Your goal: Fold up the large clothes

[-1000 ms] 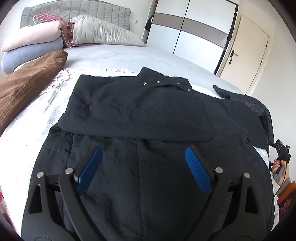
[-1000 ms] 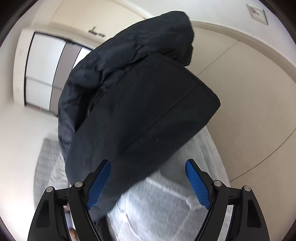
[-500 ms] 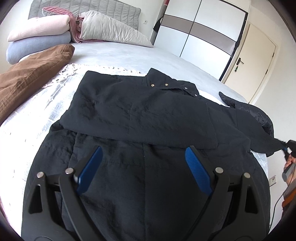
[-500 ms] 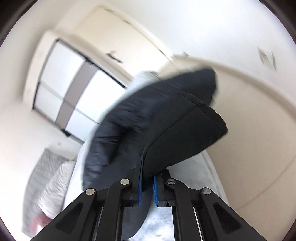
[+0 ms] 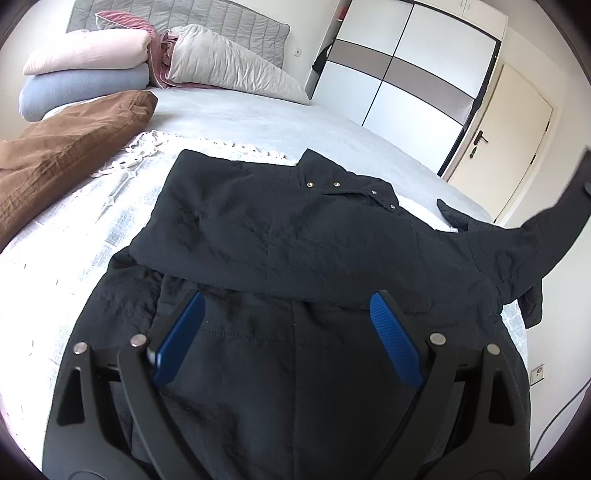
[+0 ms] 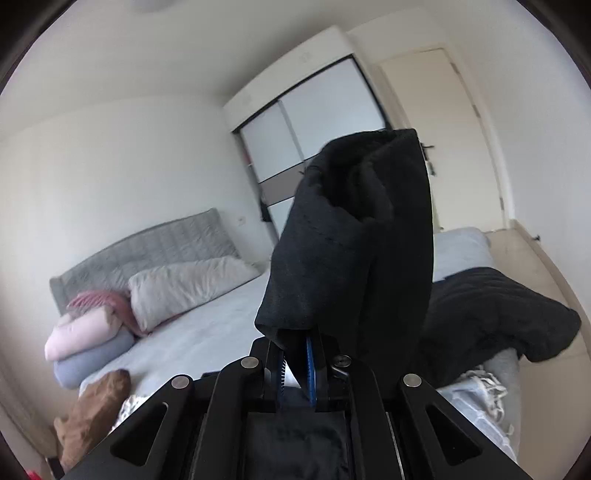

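Black coat [image 5: 280, 266] lay spread face-down on a white throw [image 5: 74, 236] over a grey bed [image 5: 258, 122], its collar with metal snaps [image 5: 347, 188] pointing toward the headboard [image 5: 221, 18]. One sleeve was folded flat across the back of the coat, its lower edge running just ahead of the left gripper [image 5: 288, 339]. That gripper hovered above the lower half of the garment with its blue pads [image 5: 395, 347] spread wide and nothing between them. At the right edge of the left view the other sleeve [image 5: 546, 229] rose off the bed, blurred at its far end. The right view showed the same sleeve [image 6: 354, 240] standing up in front of the lens, its cuff clamped between the nearly closed fingers [image 6: 310, 365] of the right gripper [image 6: 295, 365]; how much fabric sat between the pads was hard to judge from so close. Behind it, part of the coat [image 6: 491, 314] bunched on the bed's near edge. A brown pillow [image 5: 70, 162] rested beside the coat on the left, with a pink pillow [image 5: 88, 51] stacked on a blue one [image 5: 81, 88] and a grey pillow [image 5: 236, 70] by the headboard. A wardrobe [image 5: 410, 66] with white and grey panels and a cream door [image 5: 517, 140] stood beyond the bed.
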The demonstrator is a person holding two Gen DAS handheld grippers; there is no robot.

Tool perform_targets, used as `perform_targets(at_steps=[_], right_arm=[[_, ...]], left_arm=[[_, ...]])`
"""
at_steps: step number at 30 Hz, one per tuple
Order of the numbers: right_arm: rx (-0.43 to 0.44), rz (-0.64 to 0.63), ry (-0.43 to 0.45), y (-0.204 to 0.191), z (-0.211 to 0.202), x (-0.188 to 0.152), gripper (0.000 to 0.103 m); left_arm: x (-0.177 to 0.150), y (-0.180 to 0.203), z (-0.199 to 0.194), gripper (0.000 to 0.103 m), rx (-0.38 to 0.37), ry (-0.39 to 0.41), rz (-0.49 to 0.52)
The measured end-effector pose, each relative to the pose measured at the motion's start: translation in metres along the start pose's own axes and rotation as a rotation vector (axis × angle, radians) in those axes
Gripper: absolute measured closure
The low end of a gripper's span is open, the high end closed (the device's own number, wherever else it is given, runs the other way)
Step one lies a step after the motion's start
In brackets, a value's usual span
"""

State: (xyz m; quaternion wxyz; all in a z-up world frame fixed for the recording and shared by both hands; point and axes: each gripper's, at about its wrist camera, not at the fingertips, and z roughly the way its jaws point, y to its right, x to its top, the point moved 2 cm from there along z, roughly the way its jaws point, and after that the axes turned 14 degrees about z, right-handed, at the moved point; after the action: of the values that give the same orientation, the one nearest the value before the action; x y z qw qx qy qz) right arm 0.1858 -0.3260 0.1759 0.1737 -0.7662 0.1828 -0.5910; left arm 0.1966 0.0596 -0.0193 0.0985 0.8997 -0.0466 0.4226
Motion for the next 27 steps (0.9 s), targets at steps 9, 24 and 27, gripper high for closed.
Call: perform_targets(at_steps=[9,24,27], right_arm=[[0.234,-0.163,-0.487,-0.112,0.105,-0.133,0.068],[0.004,-0.033,-0.514,0.027,0.117,-0.062,0.037],[-0.070,0.043,-0.495,0.084,0.127,-0.049,0.037]], left_arm=[[0.001,-0.007,0.002,0.012,-0.017,-0.015,-0.017],[0.063,0.030,0.054,0.015,-0.248,-0.218,0.071],[0.070,0.047,0.102,0.023,-0.236,-0.276,0.088]])
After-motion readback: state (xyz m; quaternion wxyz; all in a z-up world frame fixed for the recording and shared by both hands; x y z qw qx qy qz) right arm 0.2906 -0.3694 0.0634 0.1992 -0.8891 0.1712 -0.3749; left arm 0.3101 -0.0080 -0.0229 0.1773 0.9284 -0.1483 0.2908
